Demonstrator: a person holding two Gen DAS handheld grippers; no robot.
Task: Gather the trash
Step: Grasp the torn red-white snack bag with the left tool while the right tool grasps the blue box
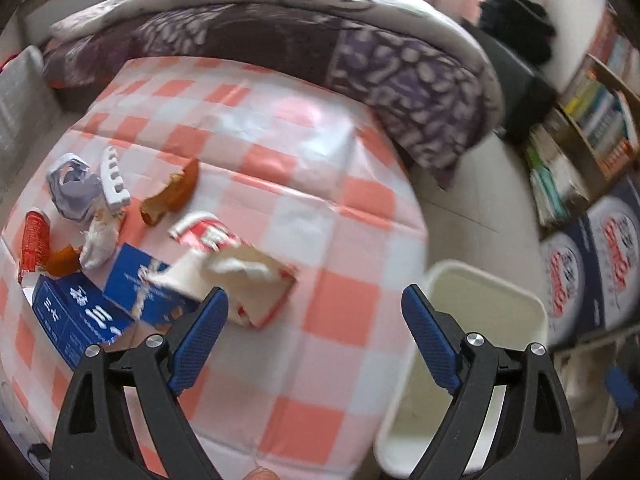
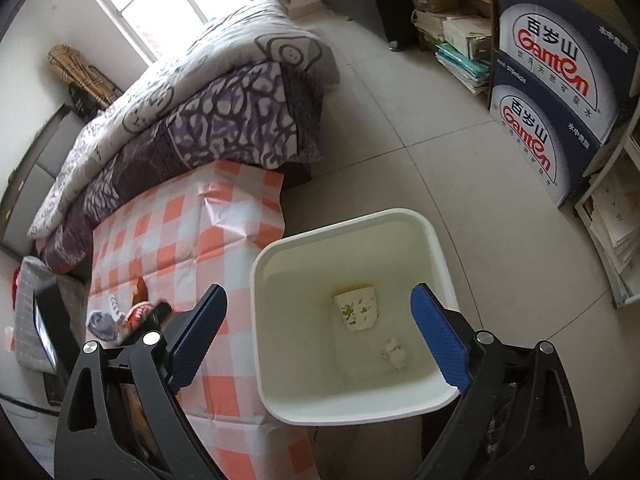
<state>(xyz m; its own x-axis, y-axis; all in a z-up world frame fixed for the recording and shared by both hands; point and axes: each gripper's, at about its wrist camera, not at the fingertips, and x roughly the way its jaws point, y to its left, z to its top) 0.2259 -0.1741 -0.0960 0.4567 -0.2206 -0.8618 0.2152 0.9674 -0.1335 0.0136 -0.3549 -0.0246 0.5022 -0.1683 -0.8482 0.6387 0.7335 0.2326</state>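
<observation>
A low table covered by an orange-and-white checked plastic cloth point(image 1: 320, 184) stands against a bed piled with a purple-and-grey patterned quilt point(image 2: 192, 120). Beside the table, on the tiled floor, sits a square white plastic waste bin point(image 2: 276, 320), placed close, probably so rubbish can go straight from table to bin.

The right gripper point(image 2: 318, 312), black with blue ribbed pads, hangs above the bin's mouth, jaws wide apart and holding nothing. At the bottom of the bin lie a white paper cup with a green leaf print point(image 2: 356, 308) and a small crumpled white tissue point(image 2: 394, 354).

The left gripper point(image 1: 314, 312) points down at the table, jaws likewise spread and empty. Most of the rubbish waits ahead of it and to its left: a torn white carton with red trim point(image 1: 256, 280) just beyond its left pad, a flattened blue cardboard box point(image 1: 88, 312), a red can on its side point(image 1: 34, 240), curls of orange peel point(image 1: 172, 196), a ball of crumpled pale paper point(image 1: 72, 188), a wad of white tissue point(image 1: 100, 240), and a white toothed plastic clip point(image 1: 114, 184).

The torn carton looks the likeliest next pick.
</observation>
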